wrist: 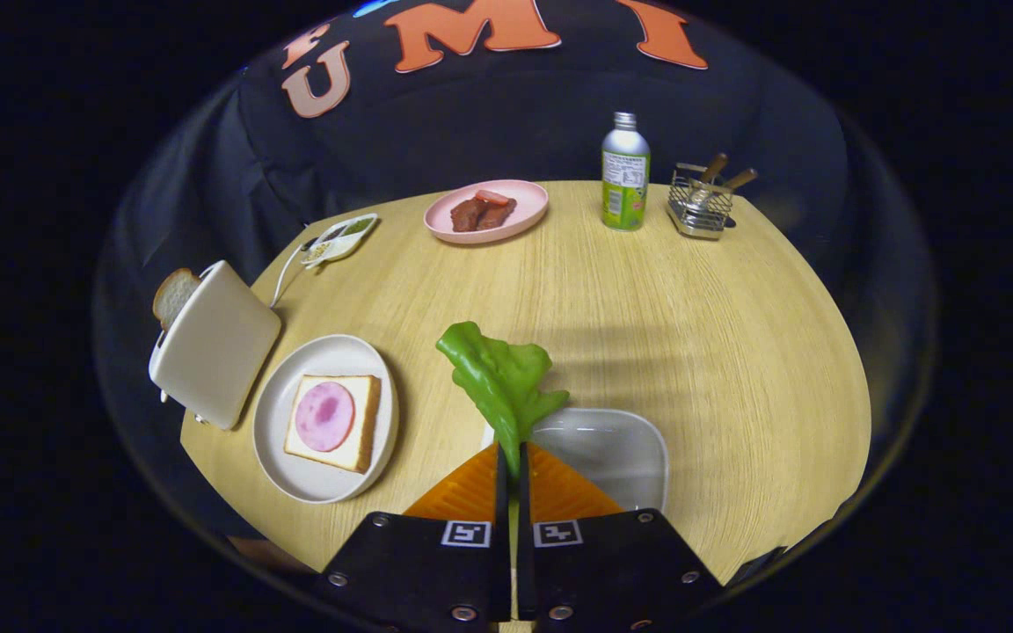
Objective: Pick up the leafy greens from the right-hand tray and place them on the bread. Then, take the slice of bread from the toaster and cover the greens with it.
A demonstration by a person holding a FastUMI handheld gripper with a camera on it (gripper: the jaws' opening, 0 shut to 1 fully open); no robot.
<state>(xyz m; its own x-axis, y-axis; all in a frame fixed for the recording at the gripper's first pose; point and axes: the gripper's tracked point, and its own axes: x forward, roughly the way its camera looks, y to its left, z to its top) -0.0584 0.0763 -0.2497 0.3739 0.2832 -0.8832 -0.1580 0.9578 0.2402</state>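
Observation:
My gripper [512, 466] is shut on the stem of the leafy greens [499, 380], which stick up and forward from between the orange fingers [462, 491], lifted above the white tray [625, 453] just ahead on the right. To the left, a white plate [295, 466] carries a slice of bread [368, 424] topped with a round pink slice of ham [324, 416]. Further left stands the white toaster [214, 343] with a slice of bread [173, 294] poking out of its slot.
At the far side of the round wooden table [691, 352] are a pink plate [520, 215] with meat pieces, a small white dish [341, 237] of condiments, a green-labelled bottle [625, 176] and a wire basket [700, 207] with utensils. The toaster's cord [282, 277] runs back.

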